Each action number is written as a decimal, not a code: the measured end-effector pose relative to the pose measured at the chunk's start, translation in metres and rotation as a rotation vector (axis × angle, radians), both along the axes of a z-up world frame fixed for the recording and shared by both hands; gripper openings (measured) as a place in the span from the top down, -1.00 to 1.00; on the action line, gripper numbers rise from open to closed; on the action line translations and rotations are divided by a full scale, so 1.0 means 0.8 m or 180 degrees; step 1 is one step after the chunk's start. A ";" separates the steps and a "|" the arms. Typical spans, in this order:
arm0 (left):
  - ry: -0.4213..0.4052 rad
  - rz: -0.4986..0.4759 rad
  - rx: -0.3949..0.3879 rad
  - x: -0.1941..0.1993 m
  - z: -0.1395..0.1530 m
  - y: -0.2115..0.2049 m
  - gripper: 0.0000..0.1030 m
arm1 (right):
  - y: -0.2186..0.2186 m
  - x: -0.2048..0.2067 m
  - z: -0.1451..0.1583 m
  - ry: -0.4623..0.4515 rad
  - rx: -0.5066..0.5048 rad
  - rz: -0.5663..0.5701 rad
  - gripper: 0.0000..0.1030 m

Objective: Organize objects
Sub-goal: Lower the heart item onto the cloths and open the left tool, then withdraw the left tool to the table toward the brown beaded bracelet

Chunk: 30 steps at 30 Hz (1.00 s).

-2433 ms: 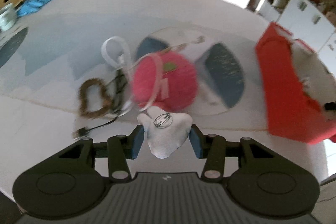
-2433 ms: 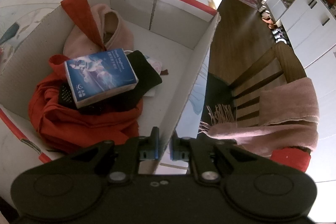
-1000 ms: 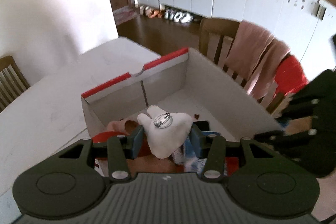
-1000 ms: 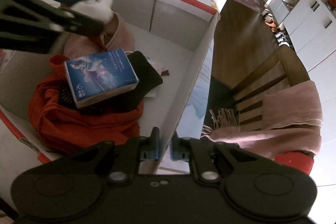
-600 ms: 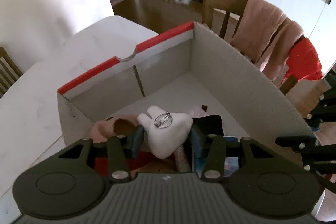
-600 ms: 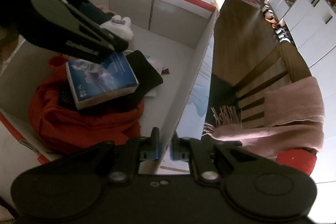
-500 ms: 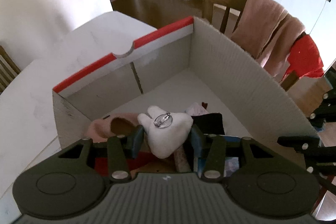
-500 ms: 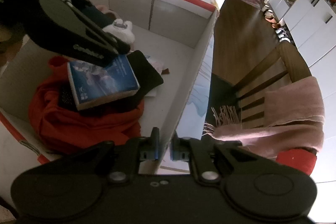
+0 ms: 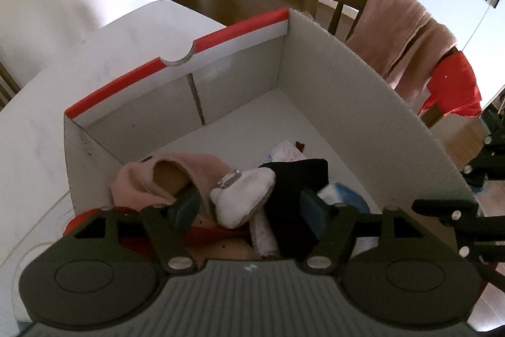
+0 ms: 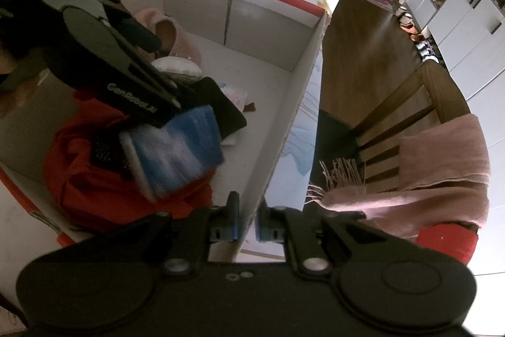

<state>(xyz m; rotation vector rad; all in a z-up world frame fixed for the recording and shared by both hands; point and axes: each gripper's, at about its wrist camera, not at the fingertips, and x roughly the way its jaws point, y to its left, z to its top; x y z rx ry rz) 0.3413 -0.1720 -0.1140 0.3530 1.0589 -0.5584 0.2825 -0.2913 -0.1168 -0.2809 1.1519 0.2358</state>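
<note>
White plush brooch [image 9: 241,198], metal pin fitting uppermost, lies tilted inside the cardboard box [image 9: 347,103], resting against a pink slipper [image 9: 164,176] on one side and a black cloth [image 9: 296,179] on the other. Left gripper [image 9: 249,204] hangs just above it inside the box; jaws spread wide and released, with a gap between each blue pad and the brooch. Other box contents: red garment [image 10: 104,191], blue-and-white packet [image 10: 176,150], blurred in the right wrist view. Right gripper [image 10: 246,228] has its jaws clenched on the box's near side wall, one pad inside, one outside. Box has a red-trimmed rim and stands on a white tabletop [image 9: 94,52]. Beside the box, a wooden chair [image 10: 407,116] draped with a pink scarf [image 10: 442,166].
</note>
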 end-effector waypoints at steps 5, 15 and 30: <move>-0.0065 0.0036 -0.0005 -0.008 0.008 0.006 -0.36 | 0.000 0.000 -0.001 -0.0003 -0.0014 0.0006 0.83; -0.0243 0.0048 -0.0150 -0.038 0.047 0.032 -0.36 | 0.003 0.001 -0.003 0.0002 -0.0057 0.0019 0.83; -0.0534 0.0494 -0.0420 -0.110 0.109 0.108 -0.36 | 0.002 -0.002 -0.002 0.0025 -0.0062 0.0004 0.82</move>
